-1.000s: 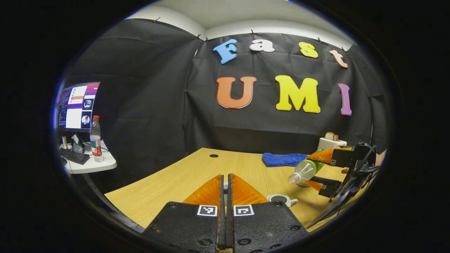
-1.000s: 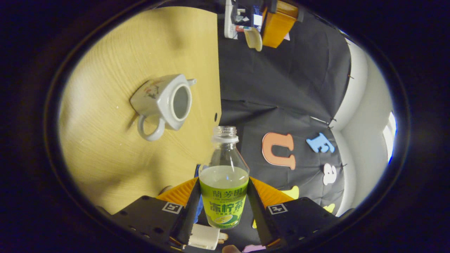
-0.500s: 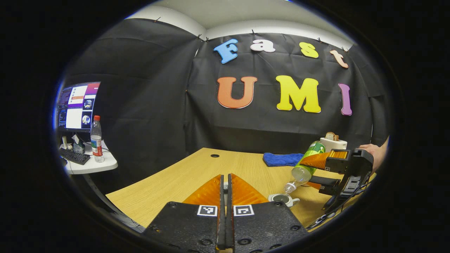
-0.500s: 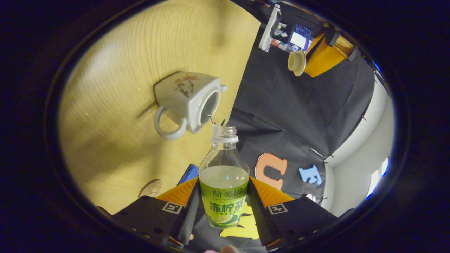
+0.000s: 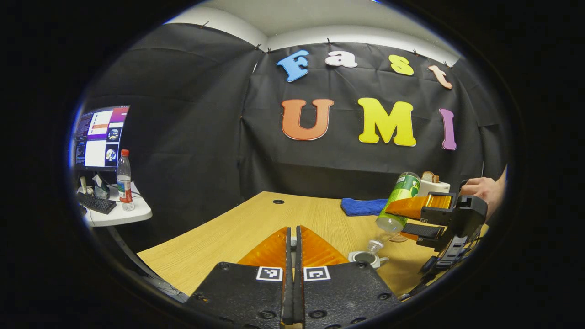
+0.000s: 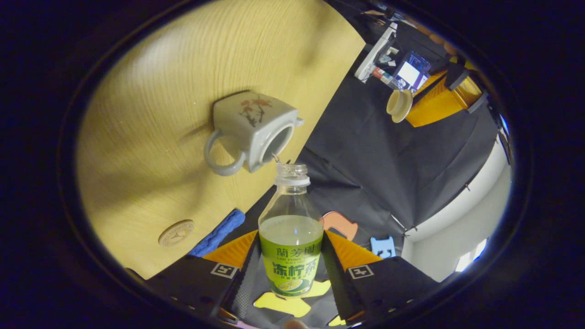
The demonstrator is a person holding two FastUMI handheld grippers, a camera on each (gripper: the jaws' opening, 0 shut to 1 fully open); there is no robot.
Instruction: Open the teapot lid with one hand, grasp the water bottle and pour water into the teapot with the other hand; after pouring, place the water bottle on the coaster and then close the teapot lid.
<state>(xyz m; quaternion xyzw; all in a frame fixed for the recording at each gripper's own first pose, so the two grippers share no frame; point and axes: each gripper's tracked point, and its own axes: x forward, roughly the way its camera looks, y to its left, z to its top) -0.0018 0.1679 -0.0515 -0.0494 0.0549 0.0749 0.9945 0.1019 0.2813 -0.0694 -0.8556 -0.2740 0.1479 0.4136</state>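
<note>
step: pouring. my right tool (image 6: 291, 269) is clamped on the water bottle (image 6: 291, 237), tipped mouth-down toward the open teapot (image 6: 254, 129) on the desk (image 6: 151, 91); a thin trickle seems to run off the bottle lip.
bottle to teapot: mouth just above the rim of the opening, near its edge, not touching.
left tool: my left tool (image 5: 293, 256) has its fingers together; from the right gripper view it holds the teapot lid (image 6: 399, 105) well away from the pot.
next: i judge the tilt must hold until enough is in, then bring the bottle upright and carry it to the coaster (image 6: 176, 232) near the blue cloth (image 6: 217, 232).
risk: stream near the rim could spill.
</note>
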